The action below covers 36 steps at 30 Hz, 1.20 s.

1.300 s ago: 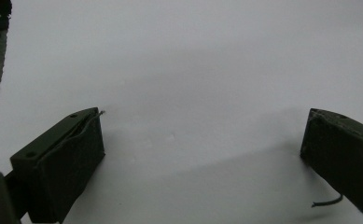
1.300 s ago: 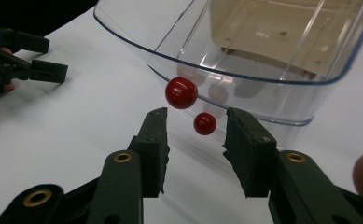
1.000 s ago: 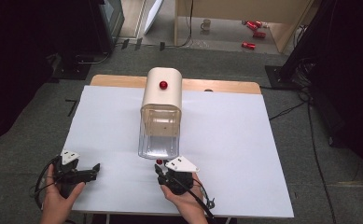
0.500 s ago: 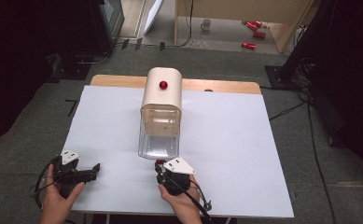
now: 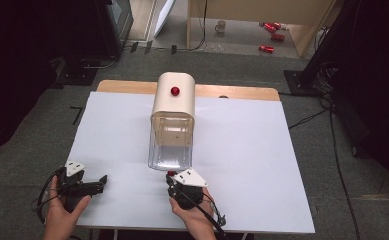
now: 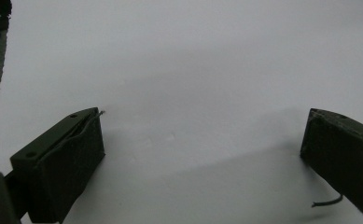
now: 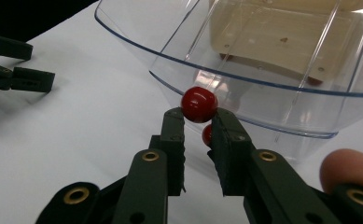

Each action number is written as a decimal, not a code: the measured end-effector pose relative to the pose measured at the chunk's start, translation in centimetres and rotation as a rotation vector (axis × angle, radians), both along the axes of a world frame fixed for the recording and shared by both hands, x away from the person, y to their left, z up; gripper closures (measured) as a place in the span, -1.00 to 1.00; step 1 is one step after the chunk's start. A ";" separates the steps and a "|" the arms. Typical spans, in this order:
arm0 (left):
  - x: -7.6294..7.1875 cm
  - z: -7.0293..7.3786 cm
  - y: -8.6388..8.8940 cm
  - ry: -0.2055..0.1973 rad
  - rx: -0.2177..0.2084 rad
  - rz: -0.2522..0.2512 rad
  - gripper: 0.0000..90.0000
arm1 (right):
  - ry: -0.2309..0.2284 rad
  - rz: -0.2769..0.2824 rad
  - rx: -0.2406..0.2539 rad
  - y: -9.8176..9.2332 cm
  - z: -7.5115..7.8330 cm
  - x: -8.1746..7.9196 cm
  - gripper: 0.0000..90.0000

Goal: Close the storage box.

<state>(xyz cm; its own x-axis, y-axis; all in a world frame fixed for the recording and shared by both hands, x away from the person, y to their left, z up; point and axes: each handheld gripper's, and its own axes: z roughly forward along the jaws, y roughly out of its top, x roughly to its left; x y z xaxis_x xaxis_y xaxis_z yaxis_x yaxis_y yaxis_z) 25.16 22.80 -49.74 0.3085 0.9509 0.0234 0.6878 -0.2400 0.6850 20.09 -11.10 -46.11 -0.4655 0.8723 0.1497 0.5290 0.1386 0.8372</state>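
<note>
A small red ball [image 7: 198,104] is pinched between the tips of my right gripper [image 7: 198,122], whose jaws have just been closing and are now shut on it. From above, the ball [image 5: 170,174] sits just in front of the mouth of a clear plastic bin [image 5: 170,152]. The bin is joined to a cream box [image 5: 174,102] that has a red knob [image 5: 175,91] on top. My left gripper [image 5: 99,181] rests at the table's near left. Its jaws stand wide open over bare white tabletop [image 6: 202,135] with nothing between them.
The white table [image 5: 262,165] has free room on both sides of the box. Its front edge runs just below both hands. Dark floor with cables surrounds it, and red cans [image 5: 267,48] lie far behind. The left gripper [image 7: 34,79] shows off to the left in the right gripper view.
</note>
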 end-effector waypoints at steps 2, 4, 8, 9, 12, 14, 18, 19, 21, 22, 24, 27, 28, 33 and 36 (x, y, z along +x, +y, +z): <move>0.0 0.0 0.0 0.000 0.000 0.000 -1.00 | -0.002 -0.002 -0.001 0.0 0.0 0.0 0.71; 0.0 0.0 0.0 0.000 0.000 0.000 -1.00 | -0.001 0.002 0.007 -0.1 0.0 0.0 0.72; 0.0 0.0 0.0 0.000 0.000 0.000 -1.00 | -0.012 0.012 0.014 -0.2 0.3 -0.1 0.73; 0.0 0.0 0.0 0.000 0.000 0.000 -1.00 | -0.013 0.013 0.013 -0.2 0.3 -0.1 0.73; 0.0 0.0 0.0 0.000 0.000 0.000 -1.00 | -0.016 0.017 0.013 -0.2 0.4 -0.1 0.73; 0.0 0.0 0.0 0.000 0.000 0.000 -1.00 | -0.020 0.016 0.016 -0.3 0.7 -0.2 0.73; 0.0 0.0 0.0 0.000 0.000 0.000 -1.00 | -0.028 0.013 0.026 -0.4 1.3 -0.1 0.72; 0.0 0.0 0.0 0.000 0.000 0.000 -1.00 | -0.032 0.012 0.027 -0.4 1.4 -0.1 0.72; 0.0 0.0 0.0 0.000 -0.001 0.001 -1.00 | -0.037 0.010 0.029 -0.5 1.8 0.0 0.72; 0.0 0.0 0.0 0.000 -0.001 0.001 -1.00 | -0.037 0.010 0.029 -0.5 1.8 0.0 0.72; 0.0 0.0 0.0 0.000 0.000 0.000 -1.00 | -0.046 0.011 0.029 -0.5 2.2 0.0 0.72; 0.0 0.0 0.0 0.000 0.000 0.000 -1.00 | -0.053 0.013 0.031 -0.5 2.7 0.2 0.72; 0.0 0.0 0.0 0.000 0.000 0.000 -1.00 | -0.054 0.015 0.030 -0.5 2.8 0.3 0.72; 0.0 0.0 0.0 -0.001 0.000 0.000 -1.00 | -0.066 0.016 0.035 -0.4 3.5 0.9 0.73; 0.0 0.0 0.0 0.000 -0.001 0.001 -1.00 | -0.066 0.010 0.047 -0.4 3.8 1.4 0.73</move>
